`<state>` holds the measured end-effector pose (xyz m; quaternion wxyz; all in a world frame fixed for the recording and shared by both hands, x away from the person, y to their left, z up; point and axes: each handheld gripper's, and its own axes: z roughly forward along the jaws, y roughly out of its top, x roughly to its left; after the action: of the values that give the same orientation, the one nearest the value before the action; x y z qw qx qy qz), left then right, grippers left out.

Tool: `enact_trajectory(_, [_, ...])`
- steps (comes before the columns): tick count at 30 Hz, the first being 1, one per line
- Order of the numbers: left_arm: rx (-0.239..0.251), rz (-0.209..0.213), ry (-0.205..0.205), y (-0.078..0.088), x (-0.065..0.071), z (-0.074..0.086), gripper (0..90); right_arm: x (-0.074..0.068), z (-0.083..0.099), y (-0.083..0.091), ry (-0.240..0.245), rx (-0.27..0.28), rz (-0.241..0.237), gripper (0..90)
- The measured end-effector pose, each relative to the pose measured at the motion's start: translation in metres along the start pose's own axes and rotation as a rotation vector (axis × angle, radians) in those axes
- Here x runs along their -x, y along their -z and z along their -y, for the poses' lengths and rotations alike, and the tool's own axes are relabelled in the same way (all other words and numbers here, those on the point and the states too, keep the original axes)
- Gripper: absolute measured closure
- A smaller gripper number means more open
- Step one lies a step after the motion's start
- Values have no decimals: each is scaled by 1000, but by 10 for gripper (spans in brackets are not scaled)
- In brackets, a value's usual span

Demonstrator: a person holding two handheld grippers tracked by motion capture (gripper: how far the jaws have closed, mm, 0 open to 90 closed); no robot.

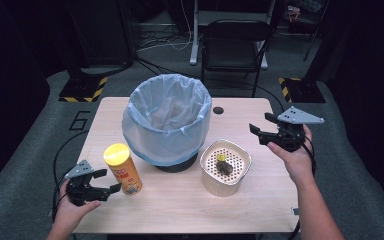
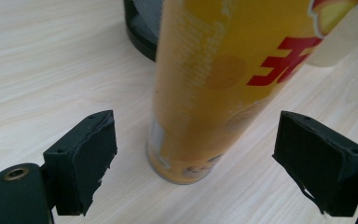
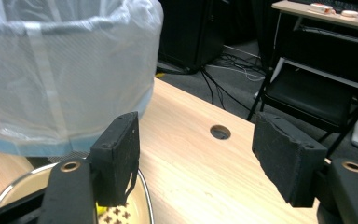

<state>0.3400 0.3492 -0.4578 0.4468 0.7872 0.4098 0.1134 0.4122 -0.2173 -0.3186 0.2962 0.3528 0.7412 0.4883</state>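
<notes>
Up high, looking forward and down over the whole table [image 1: 190,200]; left cam right up close on the yellow can [image 2: 205,84]; right cam facing the lined bin [image 3: 51,70], shared with overhead.

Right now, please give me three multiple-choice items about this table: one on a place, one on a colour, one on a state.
1. Where does the chip can stand?
A. Inside the bin
B. On the table, left of the bin
C. In the strainer bowl

2. What colour is the can's lid?
A. Yellow
B. Red
C. Blue

3. How is the left gripper?
A. Shut on the can
B. Shut on nothing
C. Open, jaws apart on either side of the can

Answers:
1 B: it stands upright on the wood beside the lined bin.
2 A: the high view shows a yellow top.
3 C: both pads stand clear of the can.
</notes>
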Motion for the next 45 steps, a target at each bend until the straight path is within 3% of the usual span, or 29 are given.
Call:
enact_trajectory(10, [-42,33,-48,-27,6,0,126,4,17,1,-20,-24,20,318])
enact_trajectory(15, [-41,-2,-67,-40,6,-1,129,7,24,-1,-35,-33,31,318])
enact_trajectory(16, [-46,-3,-93,-42,5,-2,131,8,27,-2,-42,-37,35,318])
enact_trajectory(18, [-44,-13,-76,-44,7,-2,131,8,28,-2,-50,-42,36,318])
enact_trajectory(20, [-31,-15,-86,-46,6,-2,148,9,31,-2,-56,-44,41,318])
enact_trajectory(29, [9,-12,-96,-51,7,-3,159,11,45,4,-72,-47,59,318])
enact_trajectory(31, [7,-21,-108,-52,7,-3,221,12,47,5,-71,-45,63,318])
enact_trajectory(32, [-10,-19,-118,-51,7,-3,221,12,49,6,-77,-45,64,318])
enact_trajectory(34, [1,-38,-125,-52,9,-3,227,12,53,7,-84,-47,68,318])
enact_trajectory(45, [1,-53,-140,-44,13,-6,245,7,81,7,-125,-63,96,318])
